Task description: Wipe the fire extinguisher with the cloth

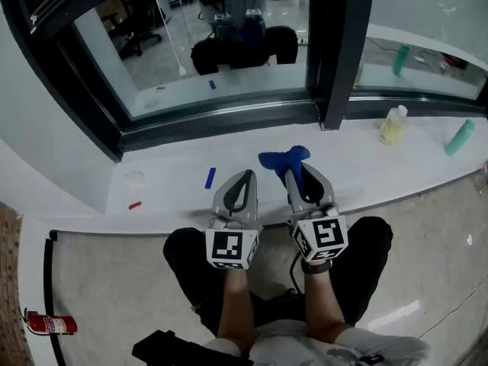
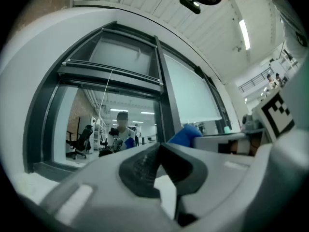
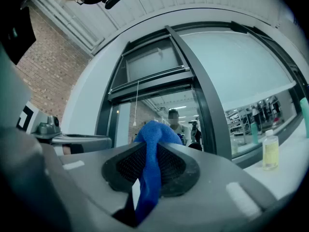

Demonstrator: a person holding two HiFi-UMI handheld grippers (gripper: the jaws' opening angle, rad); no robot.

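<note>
Down on the floor at the near left, the red fire extinguisher (image 1: 50, 324) lies on its side against the curved black edging of the floor mat. It carries a white label, but the print is too small to read. Nothing touches it, and both tools are well apart from it, up at the white desk (image 1: 175, 166) under the window.

The blue cloth (image 1: 284, 159) is in the right tongs (image 1: 303, 175). The right gripper view shows the two ribbed pads closed on a fold of it, with the cloth bunching out past the tips and a strip hanging down between the jaws. The left tongs (image 1: 243, 176) sit just beside the right one, jaws brought together at the tips with nothing between them. Each tool bears a cube with black-and-white square markers, which are patterns and not words.

On the desk, a small blue piece (image 1: 210, 178) lies just left of the left tongs, and a small red piece (image 1: 135, 205) lies further left. At the far right stands a clear bottle (image 1: 393, 125) with a white cap, holding pale yellow liquid. A teal bottle (image 1: 459, 138) sits beyond it to the right, and its contents cannot be seen. No writing is legible on either bottle.
</note>
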